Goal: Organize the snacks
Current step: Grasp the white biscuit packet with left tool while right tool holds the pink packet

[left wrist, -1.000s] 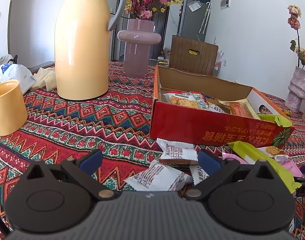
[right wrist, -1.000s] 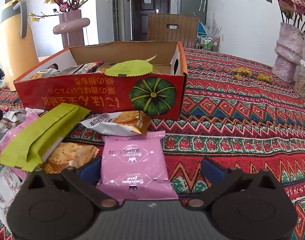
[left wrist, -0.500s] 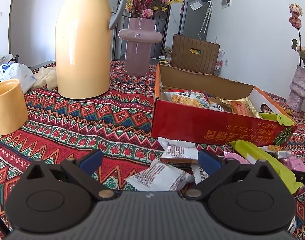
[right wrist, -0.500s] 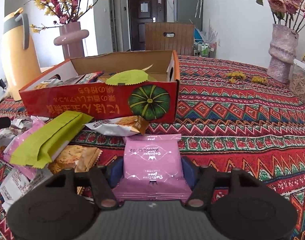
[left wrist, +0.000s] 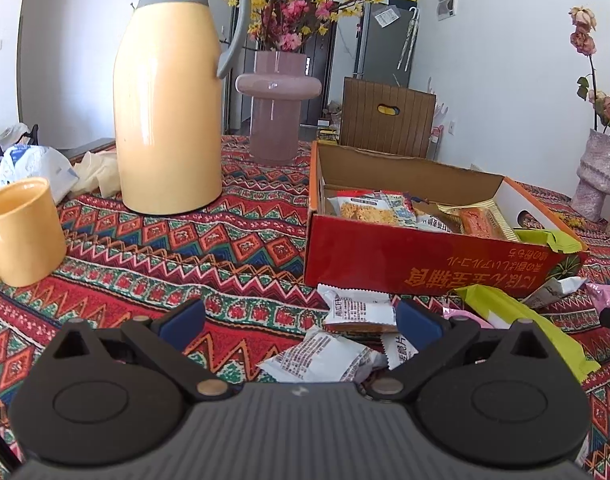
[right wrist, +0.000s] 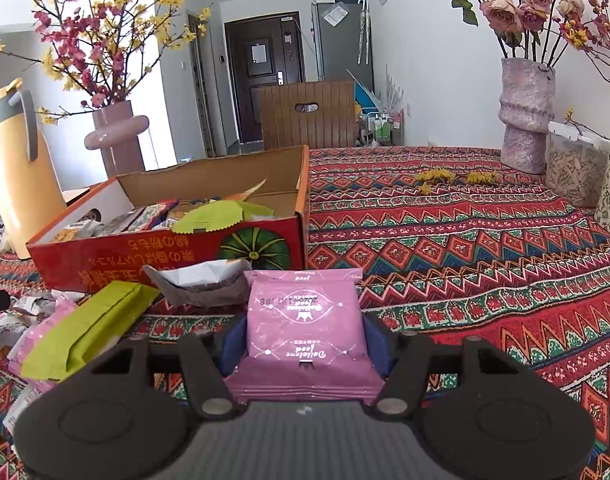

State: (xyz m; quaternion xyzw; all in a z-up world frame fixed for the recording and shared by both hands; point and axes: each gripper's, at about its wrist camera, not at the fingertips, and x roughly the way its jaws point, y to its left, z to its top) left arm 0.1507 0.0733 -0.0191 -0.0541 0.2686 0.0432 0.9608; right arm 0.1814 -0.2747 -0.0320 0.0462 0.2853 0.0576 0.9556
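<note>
A pink snack packet (right wrist: 304,316) sits between the blue pads of my right gripper (right wrist: 304,338), which is shut on it and holds it just above the tablecloth. Behind it stands the open red cardboard box (right wrist: 177,248) holding several snack packets. A long green packet (right wrist: 85,328) and a white-and-brown packet (right wrist: 201,280) lie loose in front of the box. In the left wrist view, my left gripper (left wrist: 301,320) hangs open over white packets (left wrist: 325,356) near the box's front wall (left wrist: 425,264); nothing is pressed between its pads.
A yellow thermos jug (left wrist: 169,120), a yellow mug (left wrist: 23,232) and a mauve vase (left wrist: 275,104) stand left of the box. At the right, a rough pink vase (right wrist: 525,116) and a clear container (right wrist: 577,168) stand on the patterned tablecloth (right wrist: 465,248).
My right gripper closed on the pink packet and lifted it a little off the cloth, tilting slightly. The left gripper stayed where it was, still open.
</note>
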